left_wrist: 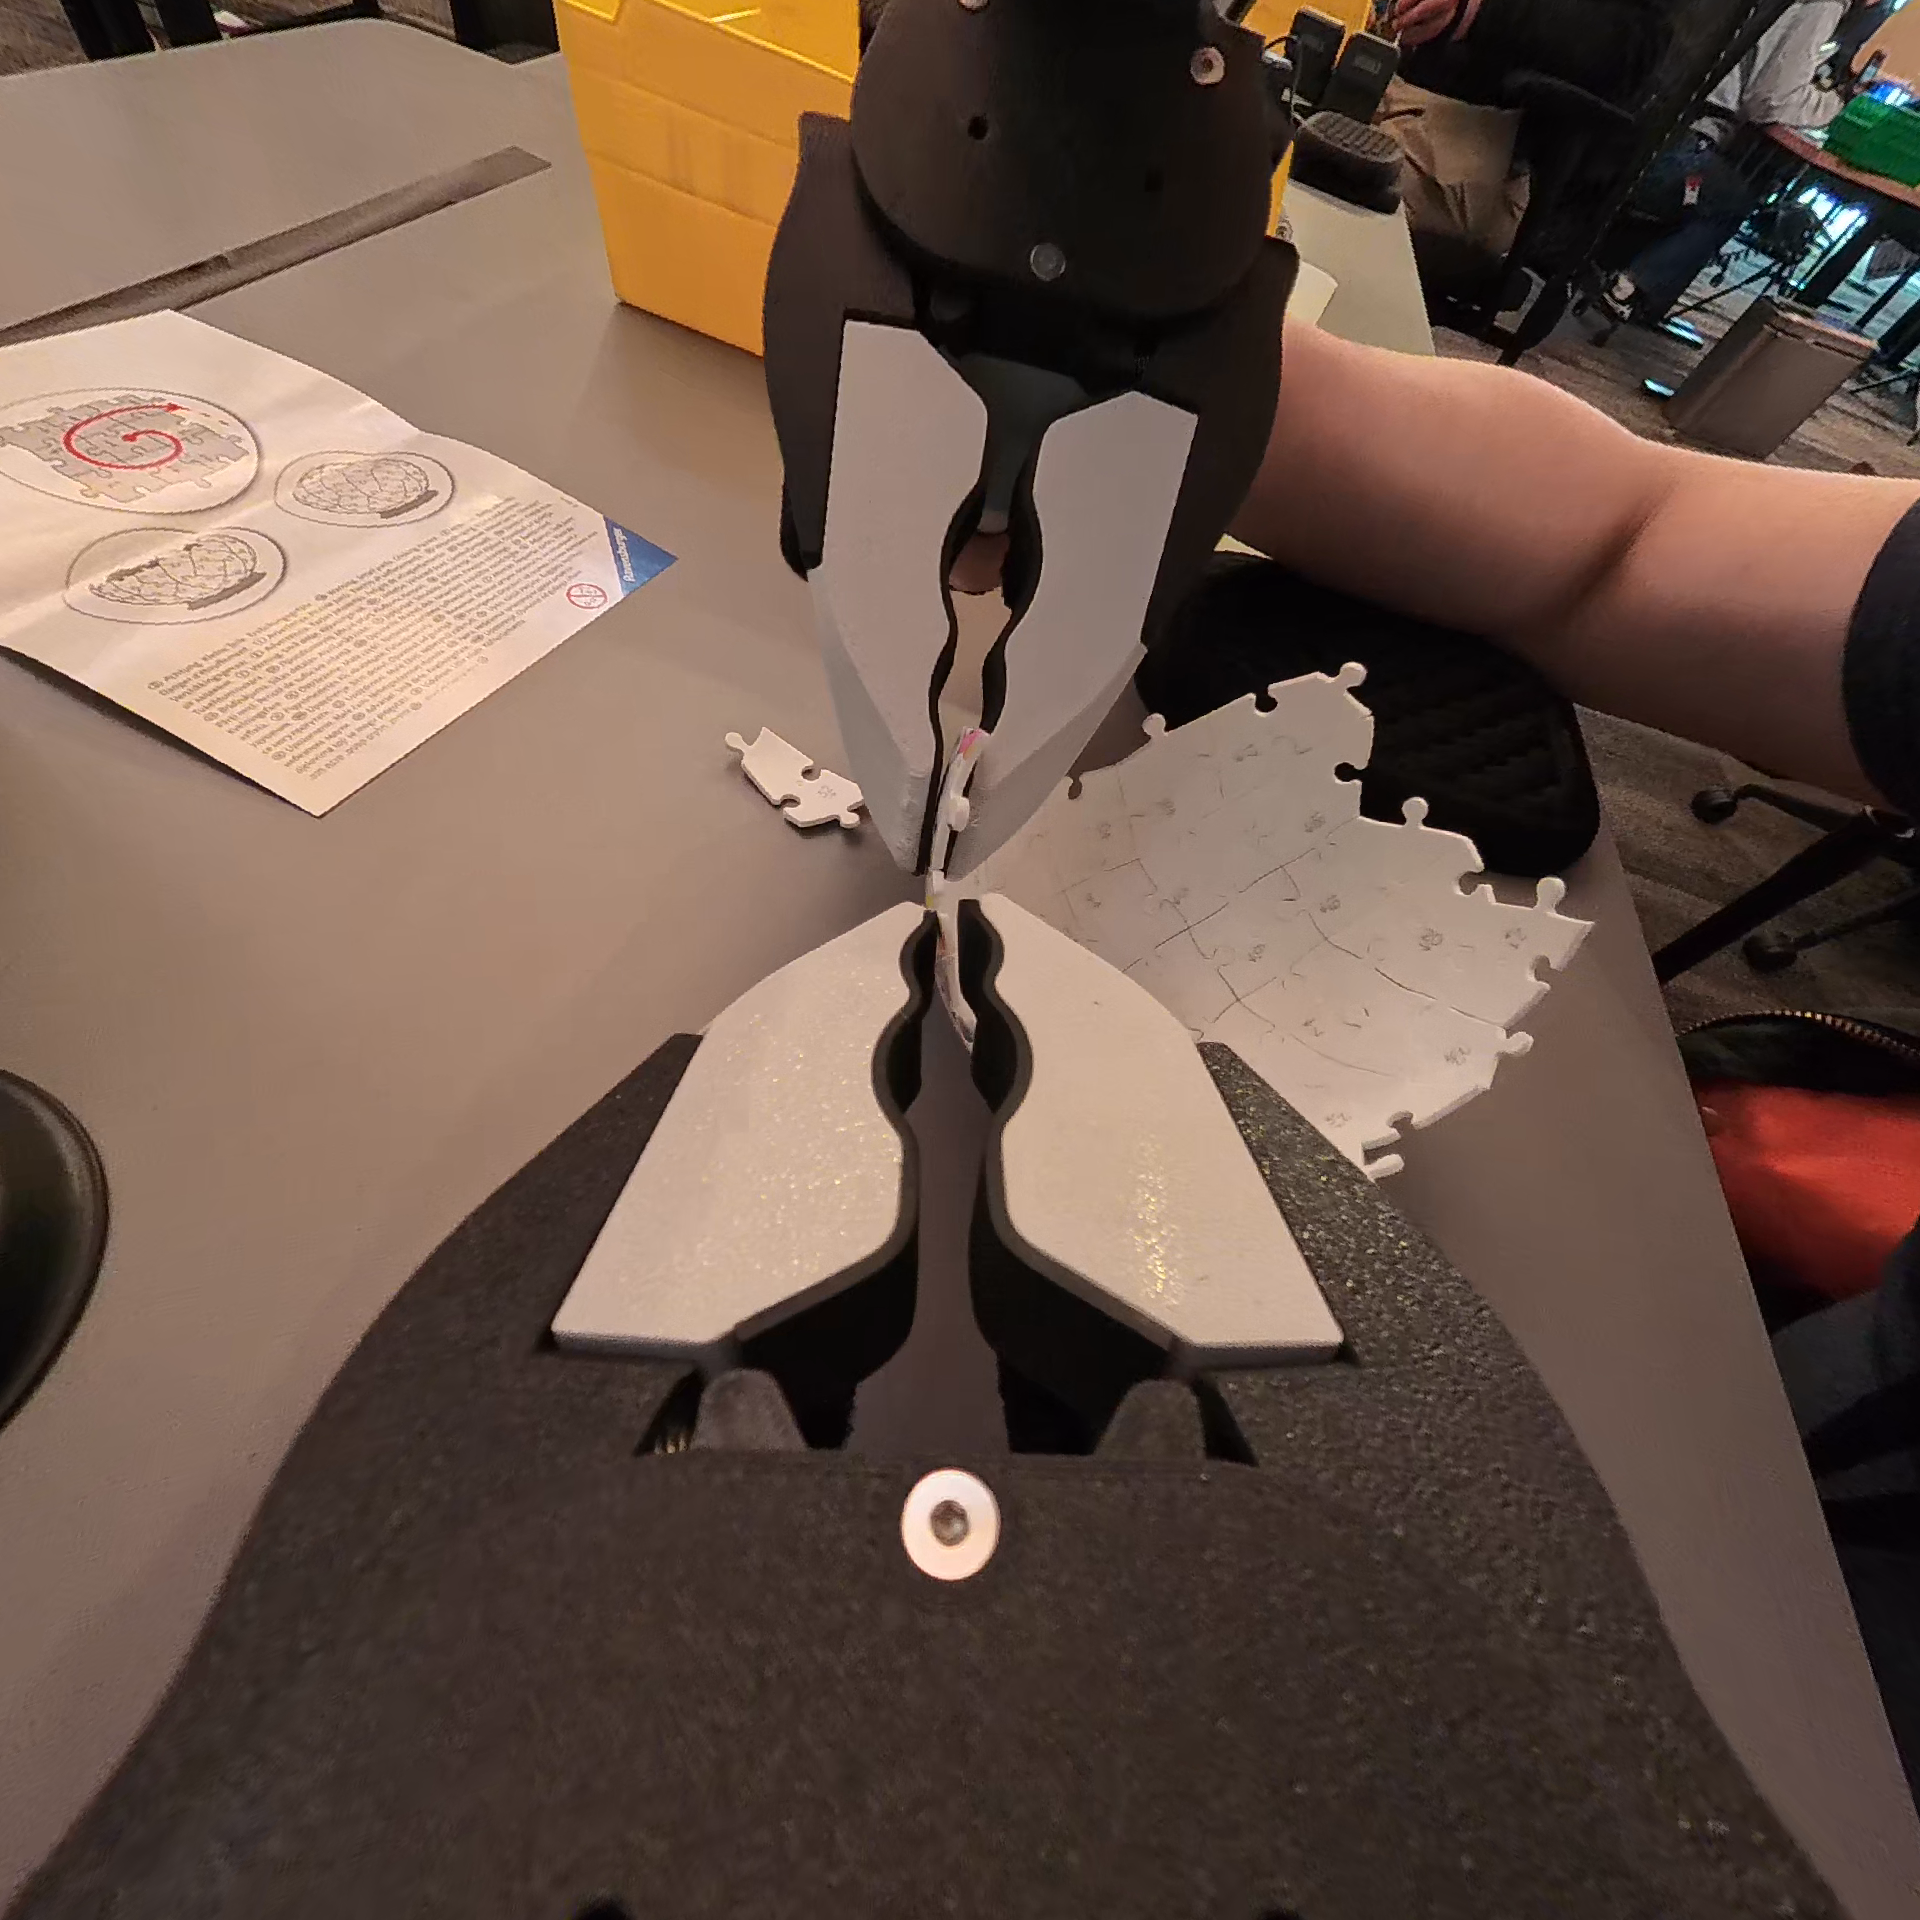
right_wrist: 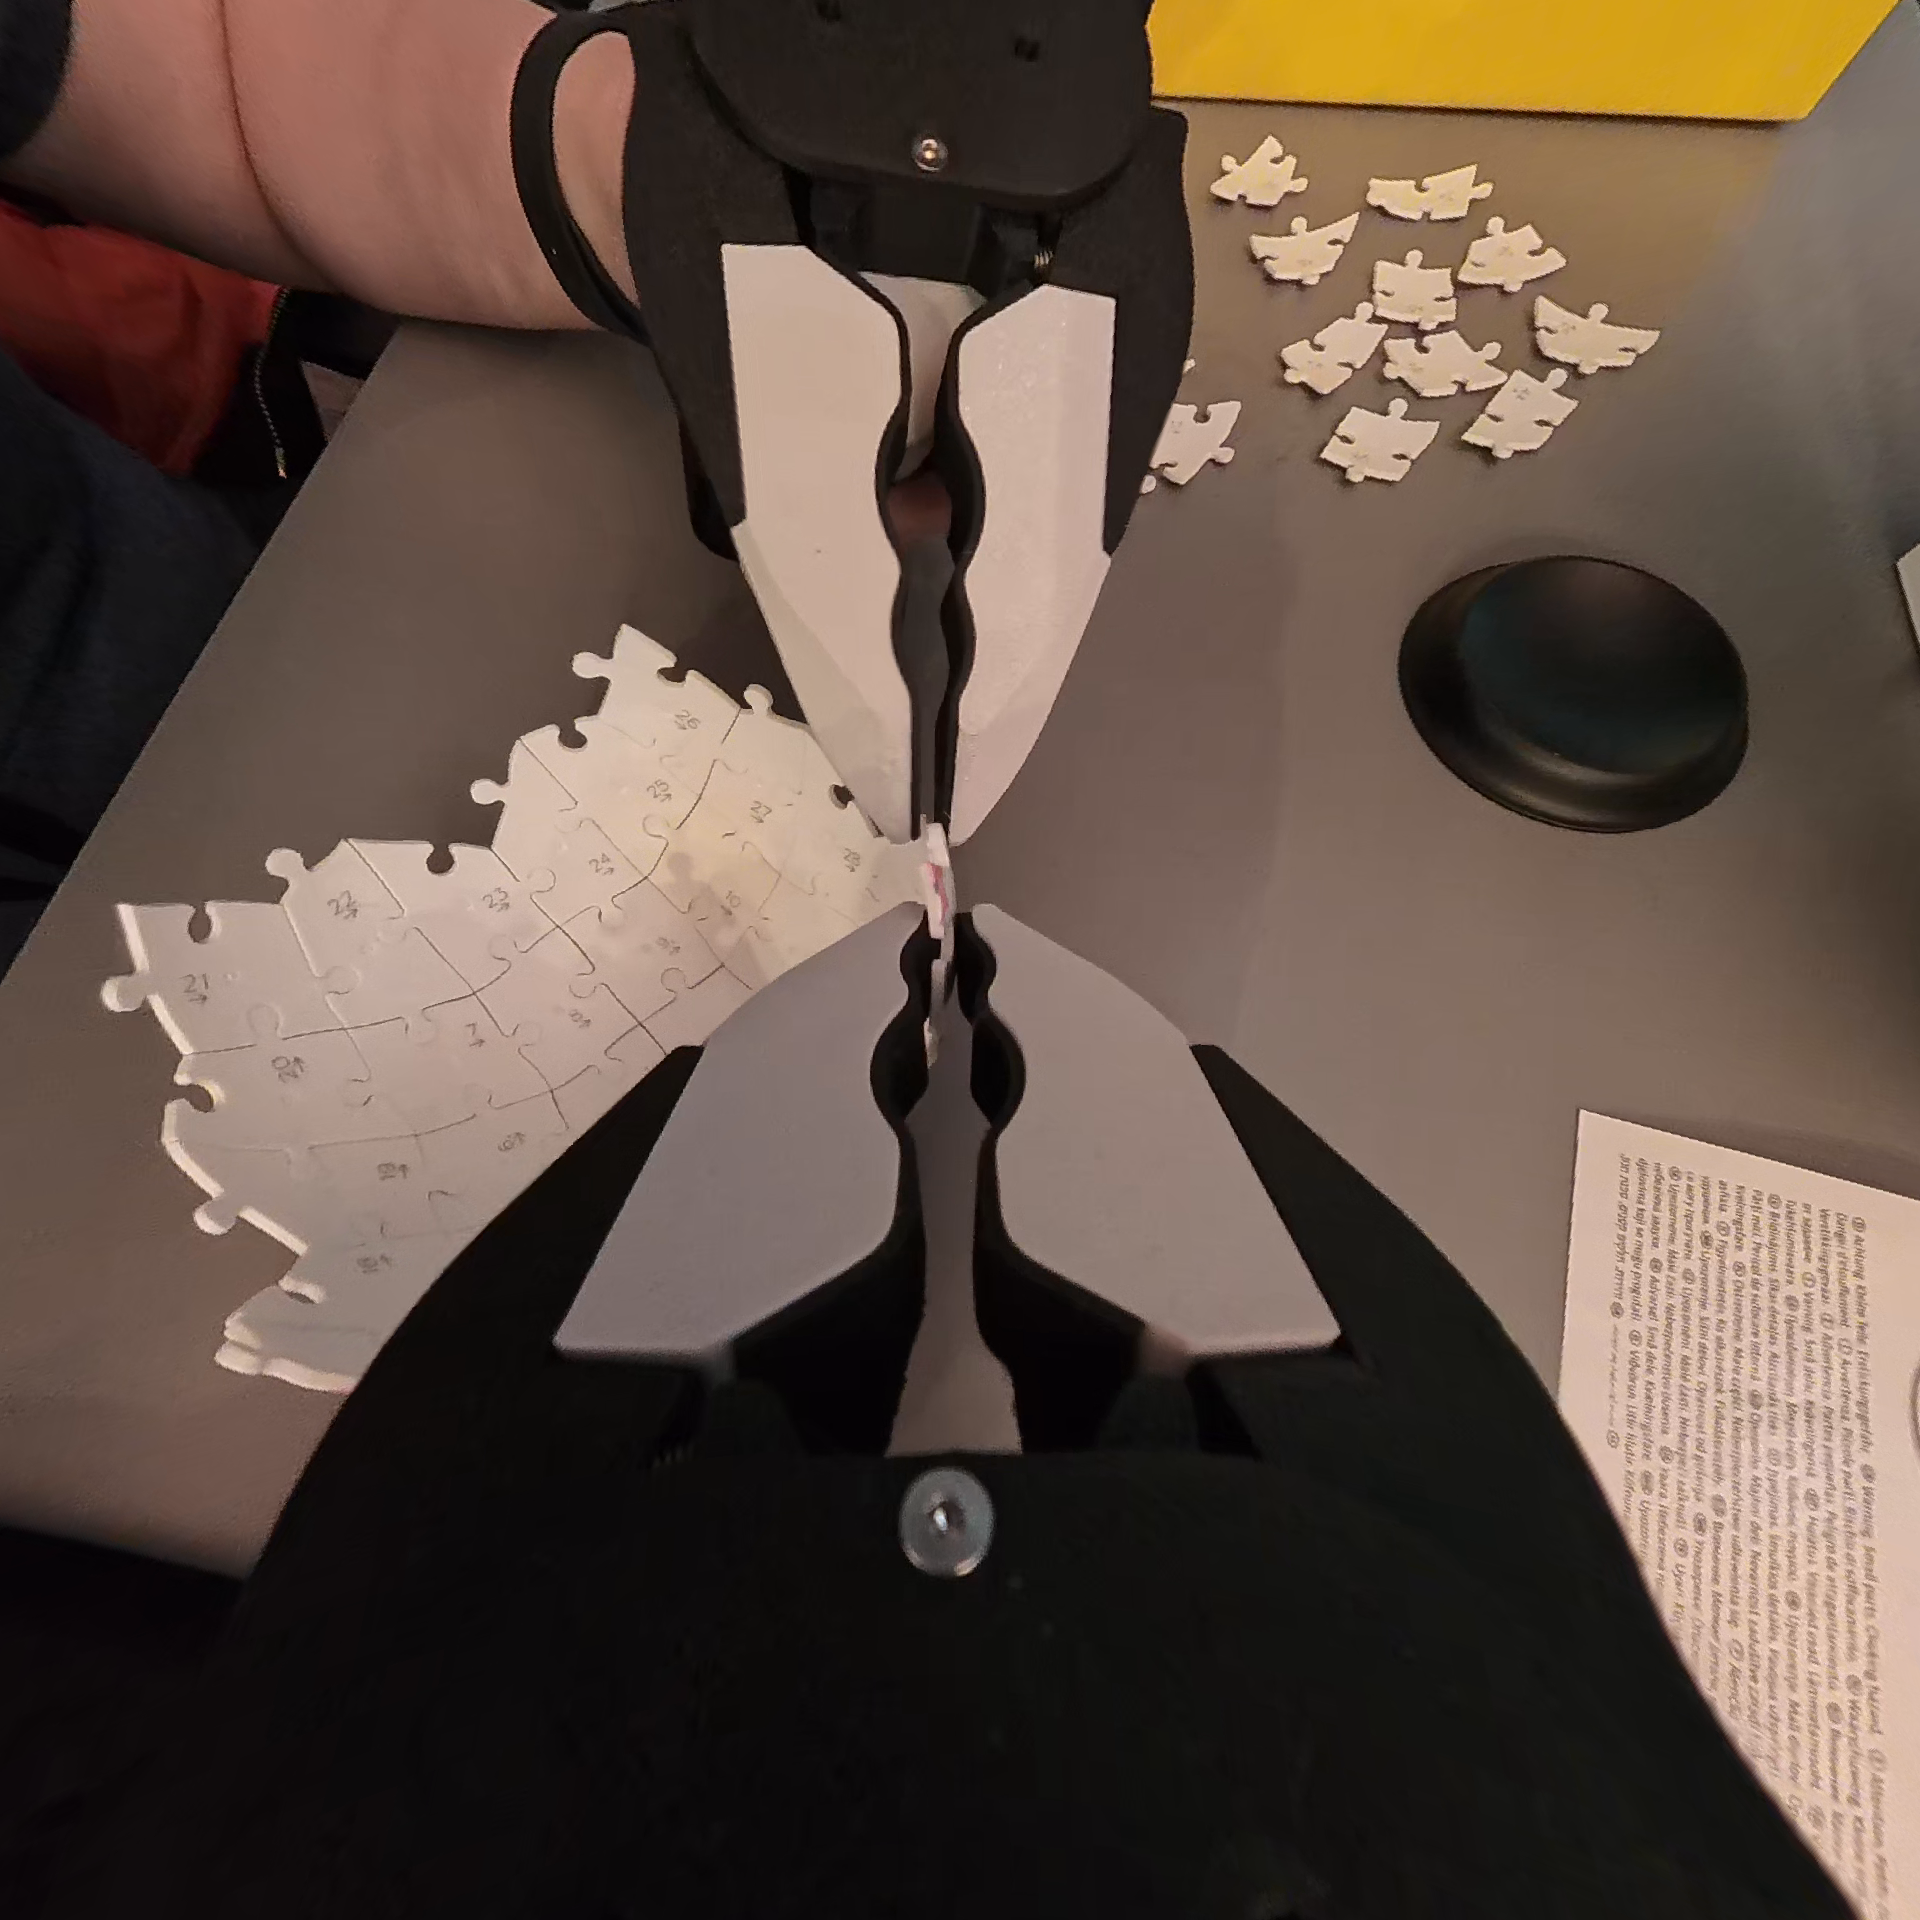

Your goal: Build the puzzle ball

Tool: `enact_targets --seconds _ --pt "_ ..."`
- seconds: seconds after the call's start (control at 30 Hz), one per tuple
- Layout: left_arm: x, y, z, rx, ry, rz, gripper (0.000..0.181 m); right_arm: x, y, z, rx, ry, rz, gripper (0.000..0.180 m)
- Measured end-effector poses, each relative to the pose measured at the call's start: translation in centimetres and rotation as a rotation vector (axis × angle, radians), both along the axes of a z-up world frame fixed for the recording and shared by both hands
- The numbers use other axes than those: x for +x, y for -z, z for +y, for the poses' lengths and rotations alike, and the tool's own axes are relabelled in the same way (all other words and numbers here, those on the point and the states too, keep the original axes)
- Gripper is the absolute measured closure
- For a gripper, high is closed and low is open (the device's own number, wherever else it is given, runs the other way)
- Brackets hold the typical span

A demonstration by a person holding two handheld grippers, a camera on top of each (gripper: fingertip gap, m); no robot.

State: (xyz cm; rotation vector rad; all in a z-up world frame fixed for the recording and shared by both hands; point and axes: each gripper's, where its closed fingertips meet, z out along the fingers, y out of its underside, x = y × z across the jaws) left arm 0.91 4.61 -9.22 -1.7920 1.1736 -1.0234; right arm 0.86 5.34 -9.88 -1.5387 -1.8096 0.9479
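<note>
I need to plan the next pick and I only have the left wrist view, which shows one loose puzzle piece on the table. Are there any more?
Observer: Yes. The right wrist view shows a cluster of loose white puzzle pieces on the grey table, just in front of the yellow box.
Operator: What is the dark curved shape at my left edge?
Observer: It is a round black stand, lying by itself, nearer the camera than the cluster.
Operator: Is anything hidden behind the left gripper?
Observer: One more piece lies partly behind the left gripper, apart from the cluster.
</note>
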Motion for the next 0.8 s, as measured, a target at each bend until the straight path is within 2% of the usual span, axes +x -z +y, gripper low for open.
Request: enact_targets --seconds 0.13,0.2,0.47,0.53,0.6,0.8 --pt "0.0 -0.1 0.0 0.0 -0.002 -0.009 0.179 0.0 -0.2 -0.1 -0.004 -0.007 0.007 0.176" --pt "0.1 -0.2 -0.1 -0.002 -0.002 -0.012 0.179 0.1 -0.4 0.1 0.013 0.006 0.016 0.169" --pt "0.1 -0.2 -0.1 0.002 -0.004 -0.015 0.179 1.0 0.3 0.1 0.01 -0.001 -0.06 0.166" --pt "0.1 -0.2 -0.1 0.003 -0.005 -0.015 0.179 1.1 0.9 0.2 0.013 0.005 -0.086 0.167" --pt "0.1 -0.1 -0.1 0.005 -0.005 -0.014 0.179 1.0 1.1 -0.1 -0.004 -0.009 -0.089 0.176" --pt "0.1 -0.2 -0.3 0.002 -0.001 -0.018 0.18 1.0 1.1 -0.2 -0.003 -0.009 -0.089 0.176"
